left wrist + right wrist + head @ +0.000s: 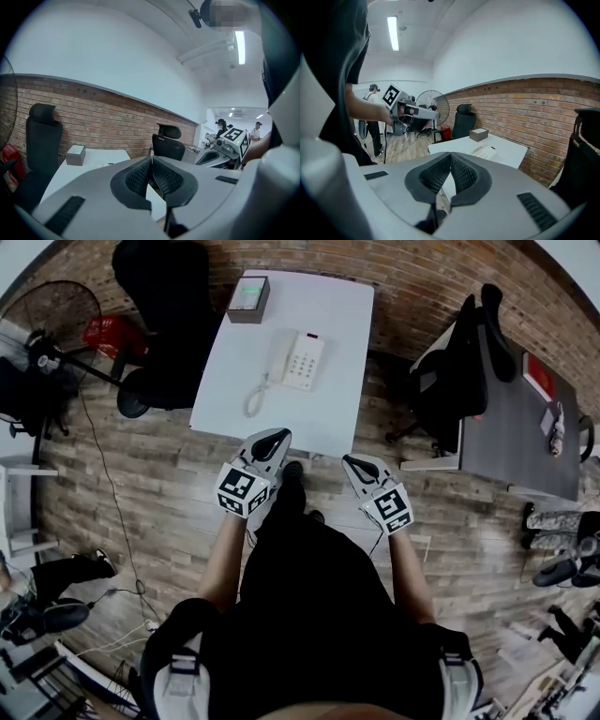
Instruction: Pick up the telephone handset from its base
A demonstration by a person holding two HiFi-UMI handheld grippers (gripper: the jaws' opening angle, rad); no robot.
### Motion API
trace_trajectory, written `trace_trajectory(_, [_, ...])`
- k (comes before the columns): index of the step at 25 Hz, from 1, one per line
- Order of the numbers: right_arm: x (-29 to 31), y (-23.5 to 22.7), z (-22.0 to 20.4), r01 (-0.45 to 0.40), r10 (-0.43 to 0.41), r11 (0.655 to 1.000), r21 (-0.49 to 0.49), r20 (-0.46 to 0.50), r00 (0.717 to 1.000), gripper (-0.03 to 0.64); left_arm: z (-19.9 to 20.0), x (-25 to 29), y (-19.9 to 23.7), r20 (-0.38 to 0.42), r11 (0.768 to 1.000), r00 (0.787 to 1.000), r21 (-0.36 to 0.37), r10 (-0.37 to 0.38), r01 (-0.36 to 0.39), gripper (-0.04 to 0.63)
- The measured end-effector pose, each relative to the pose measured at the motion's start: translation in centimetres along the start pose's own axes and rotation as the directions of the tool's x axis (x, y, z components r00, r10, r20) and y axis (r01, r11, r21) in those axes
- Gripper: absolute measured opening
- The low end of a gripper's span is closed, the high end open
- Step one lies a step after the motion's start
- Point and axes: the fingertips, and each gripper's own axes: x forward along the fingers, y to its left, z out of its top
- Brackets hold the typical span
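Observation:
A white telephone (298, 360) lies on the white table (337, 409), its handset (278, 354) resting on the left side of the base with a coiled cord (255, 396) trailing toward the near edge. In the right gripper view the telephone (484, 151) shows small beyond the jaws. My left gripper (277, 436) hovers over the table's near edge, shut and empty. My right gripper (350, 462) stays just short of the near right corner, also shut with nothing between its pads. Both are well short of the phone.
A grey box (248, 298) stands at the table's far left corner. A black office chair (164, 315) sits left of the table, another chair (464, 362) and a dark desk (525, 427) to the right. A fan (52, 320) stands far left. Brick wall behind.

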Motion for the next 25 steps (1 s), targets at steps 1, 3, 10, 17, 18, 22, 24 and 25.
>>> trace_trajectory(1, [0.5,-0.5,0.3,0.002,-0.002,1.000,0.007,-0.005,1.000,-0.002,0.3,0.5,0.7,0.001,1.000,1.000,0.000,-0.003,0.003,0.023])
trace_trajectory(3, [1.5,-1.6,0.8,0.011,-0.011,1.000,0.005,-0.010,1.000,-0.002,0.8,1.5,2.1,0.002,1.000,1.000,0.001,-0.008,0.008,0.023])
trace_trajectory(10, [5.3,-5.0,3.2,0.033,-0.033,0.998,0.058,-0.001,0.999,-0.002,1.7,4.8,7.7,-0.004,1.000,1.000,-0.014,-0.016,0.016,0.023])
trace_trajectory(17, [8.5,-7.7,3.5,0.063,-0.060,0.995,0.072,-0.035,0.998,-0.002,1.5,8.1,12.1,-0.026,0.999,0.999,-0.024,-0.036,0.036,0.023])
trace_trajectory(18, [9.0,-8.0,3.8,0.067,-0.065,0.995,0.076,-0.032,0.997,-0.002,1.5,8.5,12.6,-0.029,0.999,0.999,-0.028,-0.040,0.040,0.023])
trace_trajectory(22, [10.7,-9.0,5.2,0.087,-0.084,0.992,0.097,-0.029,0.996,-0.002,1.1,9.8,14.3,-0.045,0.998,0.997,-0.033,-0.063,0.061,0.023])
trace_trajectory(24, [11.7,-9.3,5.6,0.093,-0.090,0.991,0.100,-0.031,0.995,-0.002,1.0,10.3,15.3,-0.052,0.997,0.996,-0.034,-0.073,0.072,0.023])
trace_trajectory(25, [12.2,-9.5,5.8,0.095,-0.092,0.991,0.099,-0.033,0.995,-0.002,0.9,10.6,15.8,-0.055,0.997,0.996,-0.036,-0.076,0.075,0.023])
